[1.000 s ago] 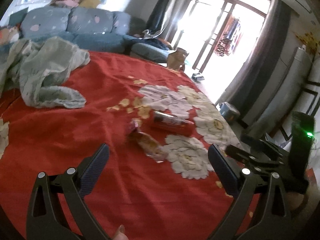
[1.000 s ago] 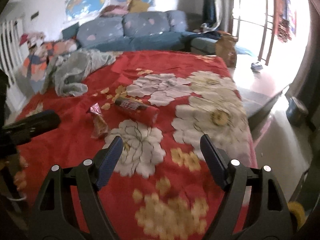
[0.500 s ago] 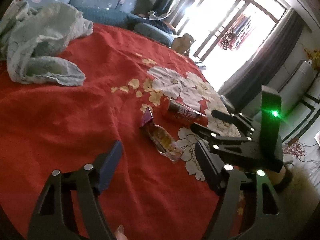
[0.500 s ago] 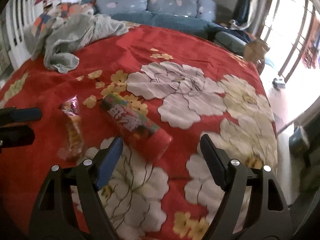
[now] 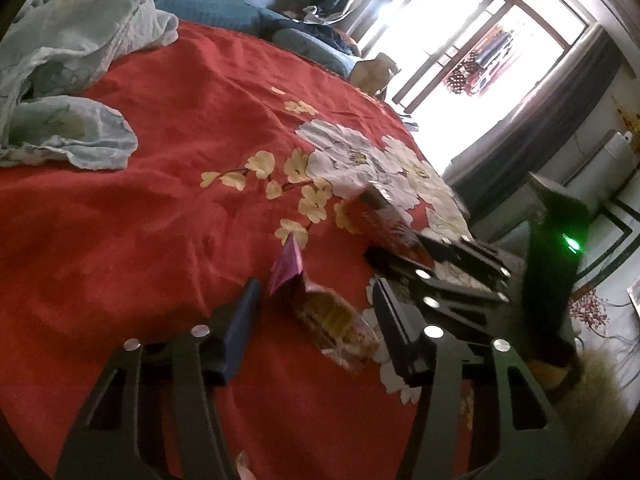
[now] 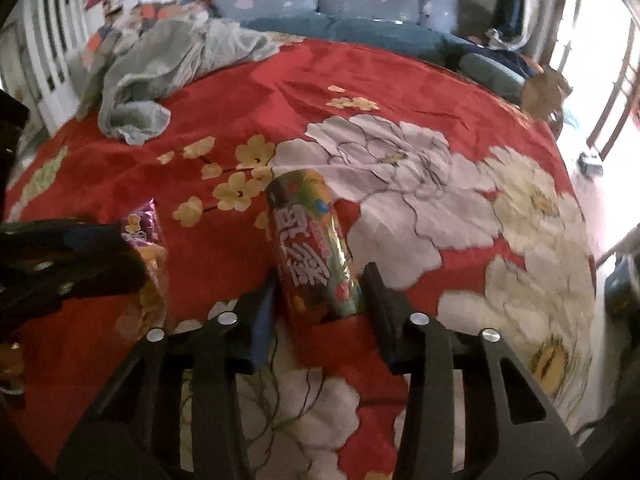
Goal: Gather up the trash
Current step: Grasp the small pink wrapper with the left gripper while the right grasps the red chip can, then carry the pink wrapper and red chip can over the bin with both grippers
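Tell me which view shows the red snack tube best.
The right wrist view: the red cylindrical snack tube lies lengthwise in mid-frame, its printed label legible, its near end between the closing jaws. The left wrist view shows it blurred, partly behind the right gripper.

You have two pieces of trash on the red floral bedspread (image 6: pixel 400 92): one snack canister (image 6: pixel 312 248) lying near its middle and one crinkled snack wrapper (image 5: pixel 328 316) just beside the canister. One rumpled pale blanket (image 6: pixel 160 68) sits at the bedspread's far corner. Beyond the bedspread there is one blue sofa (image 6: pixel 328 4). You hold two grippers over the bedspread.
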